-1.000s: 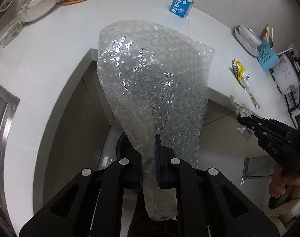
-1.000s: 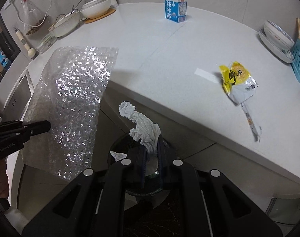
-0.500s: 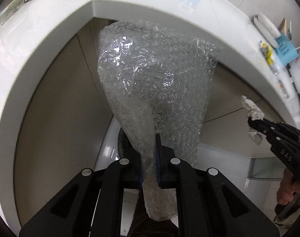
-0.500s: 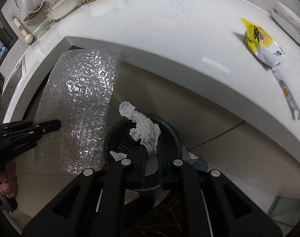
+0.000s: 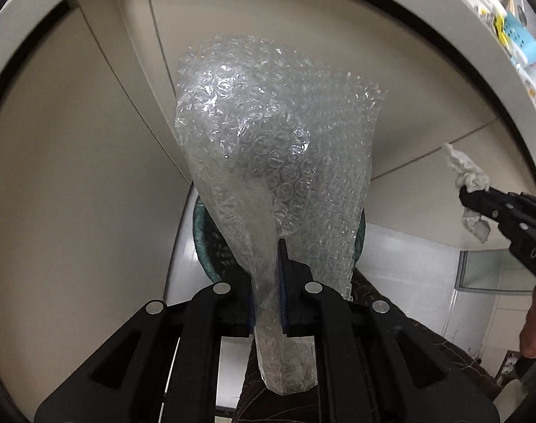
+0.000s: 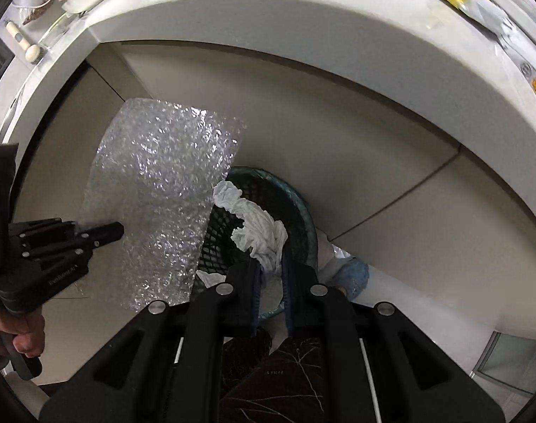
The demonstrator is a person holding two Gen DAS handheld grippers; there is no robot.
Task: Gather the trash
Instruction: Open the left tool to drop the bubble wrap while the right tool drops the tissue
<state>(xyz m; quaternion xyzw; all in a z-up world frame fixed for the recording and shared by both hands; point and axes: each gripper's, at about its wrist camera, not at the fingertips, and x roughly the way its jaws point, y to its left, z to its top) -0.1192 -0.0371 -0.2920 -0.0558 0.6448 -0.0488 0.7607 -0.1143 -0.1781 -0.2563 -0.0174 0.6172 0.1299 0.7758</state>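
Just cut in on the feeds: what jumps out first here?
A big sheet of bubble wrap fills the left wrist view, clamped in the left gripper. The right gripper pinches a crumpled white tissue above a dark mesh bin below the counter edge.

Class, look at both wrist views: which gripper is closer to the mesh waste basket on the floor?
Right, probably. The right gripper, clamping crumpled tissue, hangs over the mesh waste basket; the left gripper, holding bubble wrap, sits off its side.

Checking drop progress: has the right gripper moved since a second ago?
Yes. The right gripper has come down: the countertop edge now sits high in its view, the bin closer below.
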